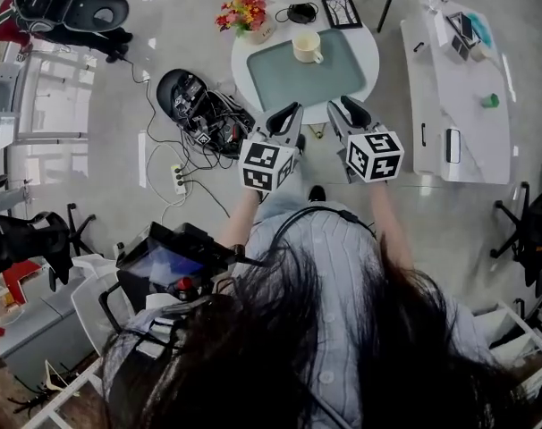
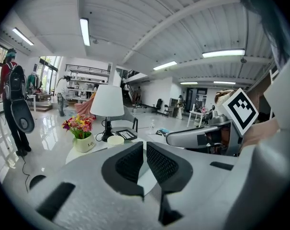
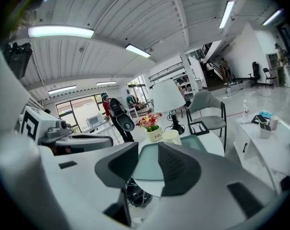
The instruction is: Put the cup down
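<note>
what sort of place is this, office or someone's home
Likely an open-plan office or lab: a long white workbench, a black swivel office chair, and a tangle of black cables on the glossy grey floor under ceiling strip lights.

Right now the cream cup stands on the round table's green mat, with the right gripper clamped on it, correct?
No: the right gripper is clear of the cup, its jaws apart and empty, per the right gripper view. The cup does stand on the green mat.
</note>
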{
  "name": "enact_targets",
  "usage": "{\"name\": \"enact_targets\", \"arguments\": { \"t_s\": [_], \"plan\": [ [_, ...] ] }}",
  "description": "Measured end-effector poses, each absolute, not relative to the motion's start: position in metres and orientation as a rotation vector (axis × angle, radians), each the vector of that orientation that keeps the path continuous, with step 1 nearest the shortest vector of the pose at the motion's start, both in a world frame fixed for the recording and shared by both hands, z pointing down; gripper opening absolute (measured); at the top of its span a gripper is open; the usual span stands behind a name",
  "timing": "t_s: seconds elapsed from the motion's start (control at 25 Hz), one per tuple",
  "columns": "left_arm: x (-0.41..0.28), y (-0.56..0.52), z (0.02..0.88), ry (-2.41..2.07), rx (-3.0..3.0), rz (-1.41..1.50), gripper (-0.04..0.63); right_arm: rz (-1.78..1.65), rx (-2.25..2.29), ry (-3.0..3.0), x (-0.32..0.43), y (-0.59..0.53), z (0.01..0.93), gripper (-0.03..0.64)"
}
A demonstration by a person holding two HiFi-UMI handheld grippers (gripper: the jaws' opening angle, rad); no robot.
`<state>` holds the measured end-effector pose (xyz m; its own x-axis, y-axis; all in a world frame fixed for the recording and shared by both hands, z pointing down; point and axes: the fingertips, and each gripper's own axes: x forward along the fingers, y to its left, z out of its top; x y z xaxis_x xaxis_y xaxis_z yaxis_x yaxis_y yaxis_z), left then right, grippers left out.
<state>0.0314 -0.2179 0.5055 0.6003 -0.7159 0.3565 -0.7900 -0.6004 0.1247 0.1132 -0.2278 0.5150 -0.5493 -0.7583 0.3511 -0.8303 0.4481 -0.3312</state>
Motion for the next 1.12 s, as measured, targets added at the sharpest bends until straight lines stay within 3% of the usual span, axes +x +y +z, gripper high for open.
{"name": "enact_targets", "arguments": {
  "t_s": [0.28,1.12],
  "plan": [
    [0.035,-0.164,0.502,-1.266,2.554,0.436,0.018,0.700,1.413,-2.576,0.121,-0.179,0.504,0.118],
    [-0.042,-0.100,0.520,-1.374,2.407,0.535,0.018,0.872,1.383,-2.560,0.075,-0.126,0.533,0.098]
  ]
}}
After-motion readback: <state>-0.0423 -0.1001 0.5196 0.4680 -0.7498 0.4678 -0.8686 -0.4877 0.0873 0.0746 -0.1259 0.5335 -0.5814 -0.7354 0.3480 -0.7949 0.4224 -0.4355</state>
